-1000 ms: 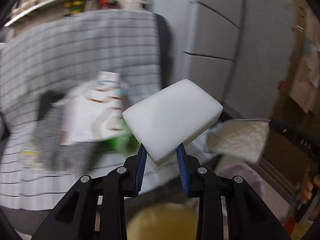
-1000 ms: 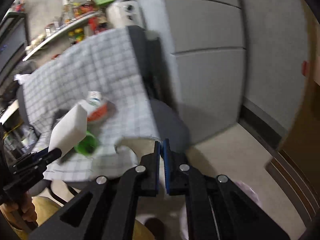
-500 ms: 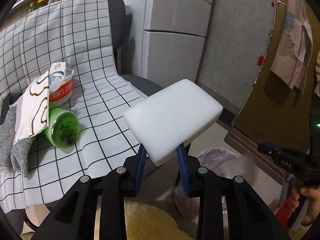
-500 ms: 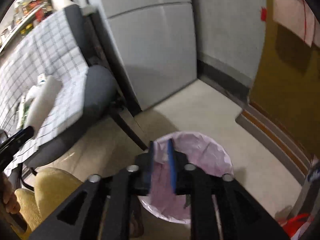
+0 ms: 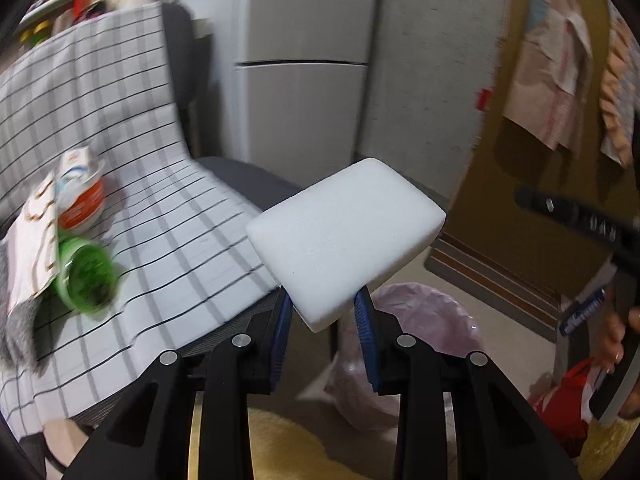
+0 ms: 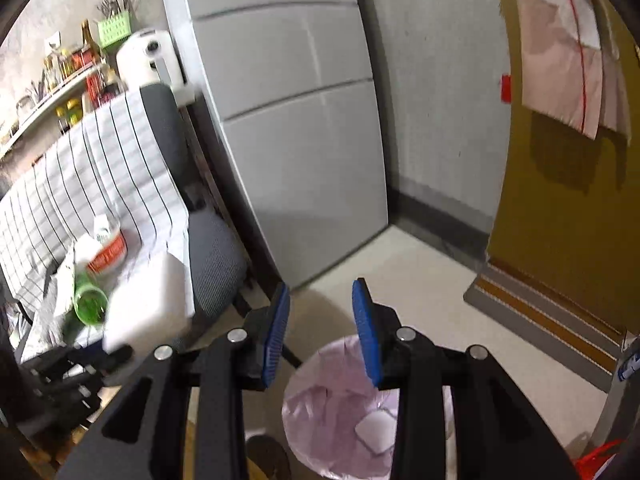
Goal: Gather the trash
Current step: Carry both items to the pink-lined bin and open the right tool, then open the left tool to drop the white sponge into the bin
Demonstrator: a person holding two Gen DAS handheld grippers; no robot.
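The left gripper [image 5: 322,316] clamps its blue pads on the near corner of a white rectangular foam sponge [image 5: 346,240], which juts up and forward from between the black fingers, tilted with its broad face toward the camera. Just below and beyond that gripper, slightly to its right, sits a round bin lined with a pale pink plastic bag [image 5: 424,320] on the cream floor. The right gripper [image 6: 322,320] hangs over the same bin [image 6: 340,412]; its jaws have just been opening and now stand partly apart with nothing between them, and a small white piece [image 6: 374,430] lies inside the liner below. To the left of both grippers, farther off, a grey chair draped in a white black-checked cloth [image 5: 152,216] carries a green plastic bottle [image 5: 86,276] lying on its side, a white and orange cup [image 5: 82,196] and a crumpled paper wrapper [image 5: 34,240]. Behind stands a white refrigerator [image 6: 296,120].
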